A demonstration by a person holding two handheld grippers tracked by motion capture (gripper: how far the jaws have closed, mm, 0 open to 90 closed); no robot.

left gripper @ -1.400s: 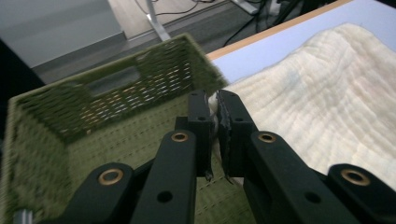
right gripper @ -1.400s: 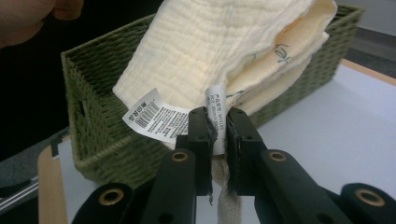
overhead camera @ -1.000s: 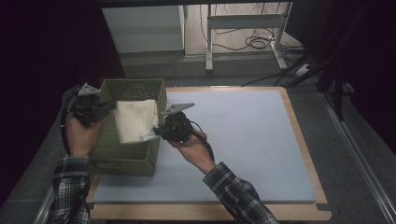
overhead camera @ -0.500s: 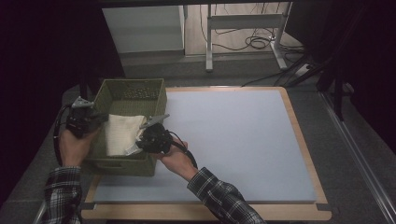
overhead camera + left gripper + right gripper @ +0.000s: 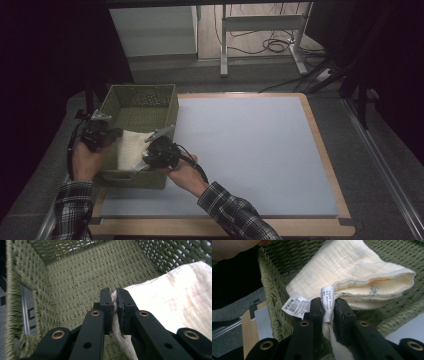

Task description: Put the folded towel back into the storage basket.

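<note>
Woven green wicker walls close me in on every side: my basket (image 5: 134,103) sits at the left edge of the pale blue mat (image 5: 250,150), its near wall hanging close to the mat's front-left corner, and both my tongs work inside or right at its rim. To my right the mat runs wide and bare out to its wooden border (image 5: 324,155), so that is where the free room lies; inside the basket there is little.

My left tongs (image 5: 113,298) are pressed nearly together on a corner of the cream cloth (image 5: 172,295), low in the basket with the woven floor just beyond. My right tongs (image 5: 327,305) stand at the basket's near wall with the cloth's edge and its white label (image 5: 327,296) between them; those jaws have just been opening a little, and in the right gripper view a narrow gap shows with the fabric and label still threaded through it, so I cannot tell whether the pads bite.

Against a second ago, both my hands have come down, my right hand has drawn in toward the basket from the mat, and the cloth, then held up above the rim, now lies sunk inside.

That folded cloth is all I can see in the basket, filling its near half; the far half shows bare weave.
</note>
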